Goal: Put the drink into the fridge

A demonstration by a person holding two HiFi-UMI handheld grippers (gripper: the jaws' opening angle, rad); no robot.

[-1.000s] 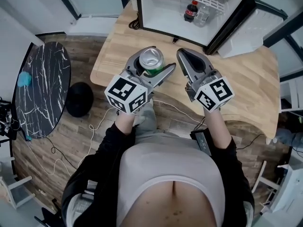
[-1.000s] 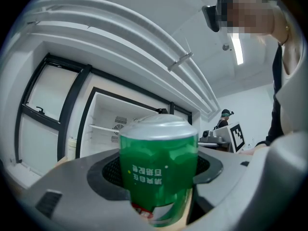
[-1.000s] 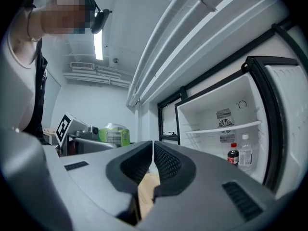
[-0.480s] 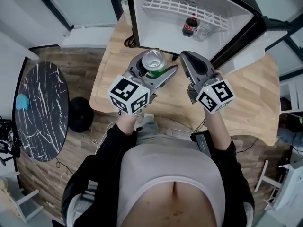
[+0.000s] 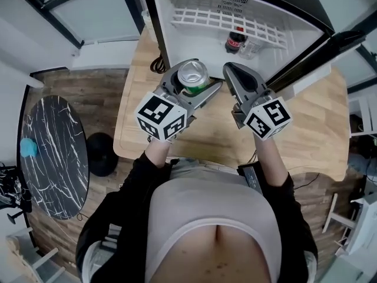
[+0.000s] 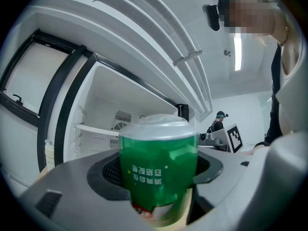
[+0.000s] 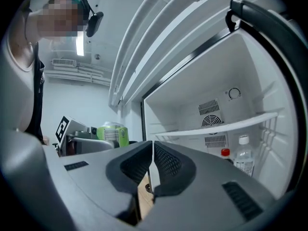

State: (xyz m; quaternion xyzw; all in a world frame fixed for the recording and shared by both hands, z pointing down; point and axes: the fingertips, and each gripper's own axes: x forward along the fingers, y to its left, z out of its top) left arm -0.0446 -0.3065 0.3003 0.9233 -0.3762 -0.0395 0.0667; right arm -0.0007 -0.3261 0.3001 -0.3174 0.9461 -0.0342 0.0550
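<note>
A green drink can point(image 5: 193, 76) with a silver top stands upright between the jaws of my left gripper point(image 5: 194, 81), which is shut on it. In the left gripper view the can point(image 6: 159, 167) fills the middle, in front of the open fridge point(image 6: 110, 109). My right gripper point(image 5: 231, 71) is beside it to the right, shut with nothing between its jaws point(image 7: 153, 165). The small white fridge point(image 5: 177, 37) stands open on the wooden table point(image 5: 306, 134) just ahead of both grippers. From the right gripper view the can point(image 7: 113, 133) shows at the left.
Inside the fridge a dark cola bottle point(image 5: 236, 40) and a clear water bottle point(image 5: 252, 48) stand at the right under a wire shelf point(image 5: 230, 21). The fridge door point(image 5: 306, 61) swings out to the right. A round black marble side table point(image 5: 53, 152) stands on the floor at left.
The head view has shifted so the fridge appears nearer; both grippers, with the can in the left one, have come closer to the fridge opening.
</note>
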